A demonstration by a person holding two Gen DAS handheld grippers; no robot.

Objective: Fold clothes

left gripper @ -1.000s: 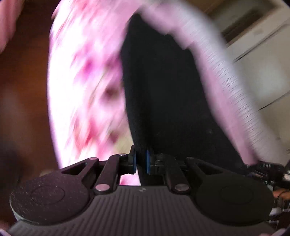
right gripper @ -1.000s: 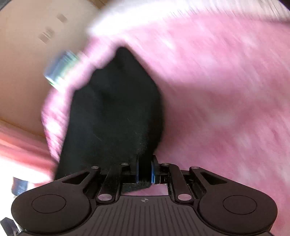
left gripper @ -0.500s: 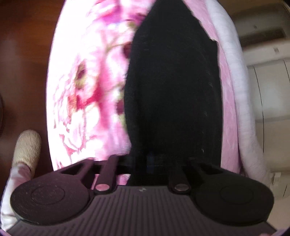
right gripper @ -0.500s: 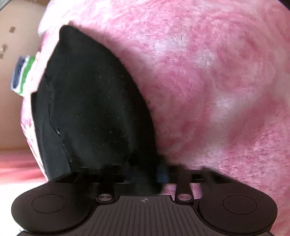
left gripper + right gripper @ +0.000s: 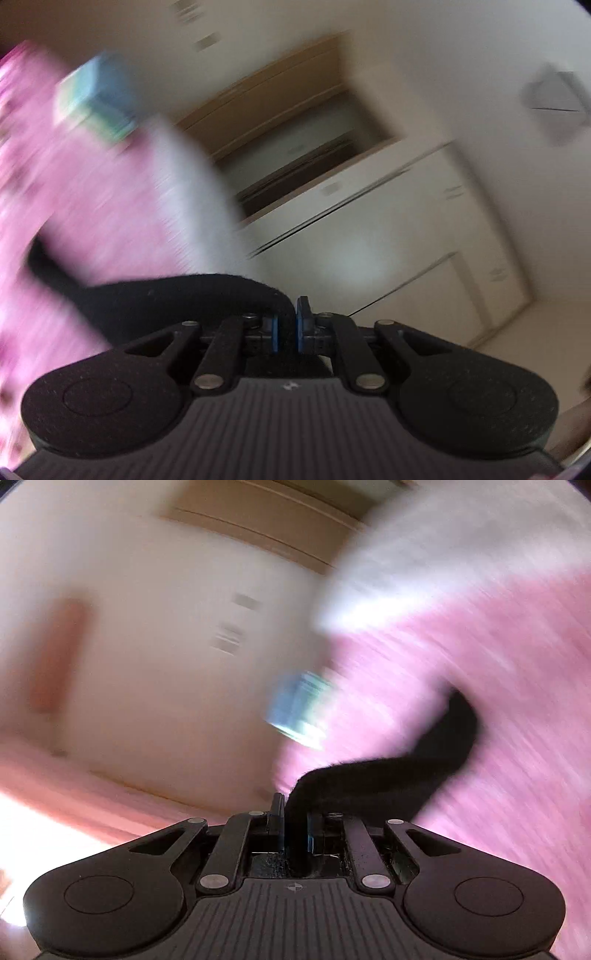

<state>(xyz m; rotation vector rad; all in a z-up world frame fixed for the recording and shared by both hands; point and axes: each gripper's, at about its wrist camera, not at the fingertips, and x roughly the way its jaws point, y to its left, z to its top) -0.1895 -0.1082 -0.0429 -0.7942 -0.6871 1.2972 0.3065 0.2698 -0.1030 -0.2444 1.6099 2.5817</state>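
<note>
A black garment (image 5: 177, 295) stretches from my left gripper (image 5: 286, 325) off to the left, over a blurred pink floral blanket (image 5: 74, 206). The left gripper is shut on the garment's edge, with the cloth pinched between its blue pads. In the right wrist view the same black garment (image 5: 388, 775) curves away to the right, and my right gripper (image 5: 295, 830) is shut on another part of it. The cloth hangs as a narrow band between the two grippers, lifted above the pink blanket (image 5: 498, 720). Both views are smeared by motion.
A blue and green folded stack (image 5: 96, 99) lies on the blanket, also seen as a blue-green stack (image 5: 299, 712) in the right wrist view. White cabinets (image 5: 388, 221) and a wooden shelf opening (image 5: 288, 125) stand behind. A pale wall (image 5: 147, 646) fills the right view's left side.
Both grippers have swung upward with the black garment, from looking down at it spread on the blanket to facing the room. The garment now appears edge-on as a thin band.
</note>
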